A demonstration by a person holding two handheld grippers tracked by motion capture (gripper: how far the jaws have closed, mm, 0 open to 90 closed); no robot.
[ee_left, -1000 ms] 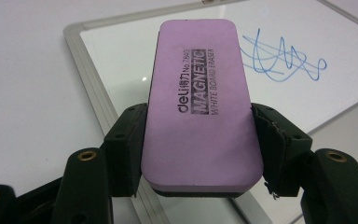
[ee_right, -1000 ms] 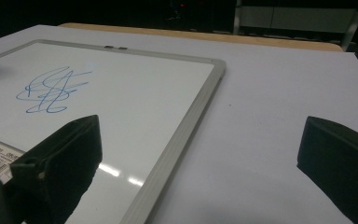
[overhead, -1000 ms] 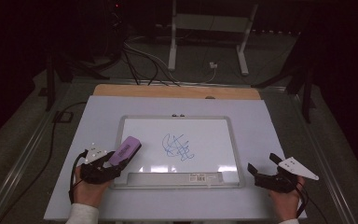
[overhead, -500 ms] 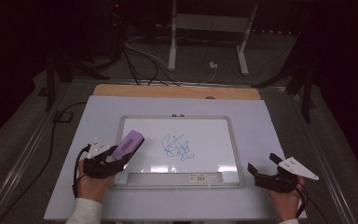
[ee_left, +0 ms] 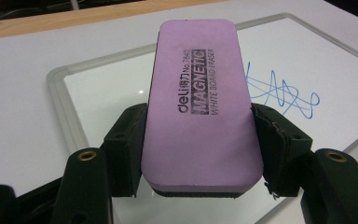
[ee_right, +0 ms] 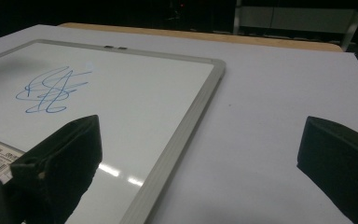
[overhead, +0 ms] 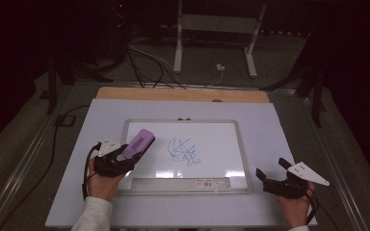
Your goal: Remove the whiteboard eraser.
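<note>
We note a purple eraser (ee_left: 200,107) labelled MAGNETIC, clamped lengthwise in the left gripper (ee_left: 200,154), over the whiteboard's (overhead: 241,144) left edge.

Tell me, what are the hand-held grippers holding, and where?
The left hand-held gripper grips the purple eraser by its long sides, near one end. The right hand-held gripper holds nothing.

The table (overhead: 270,125) holds one whiteboard (overhead: 221,139), and there is one table under it. On the whiteboard sits one blue scribble (overhead: 184,151) and one barcode sticker (overhead: 206,182). There is one purple eraser (overhead: 138,143). Two grippers are in sight, a left gripper (overhead: 125,161) and a right gripper (overhead: 270,173), each in one of two hands. On the floor behind the table stands one white metal frame (overhead: 214,29).
</note>
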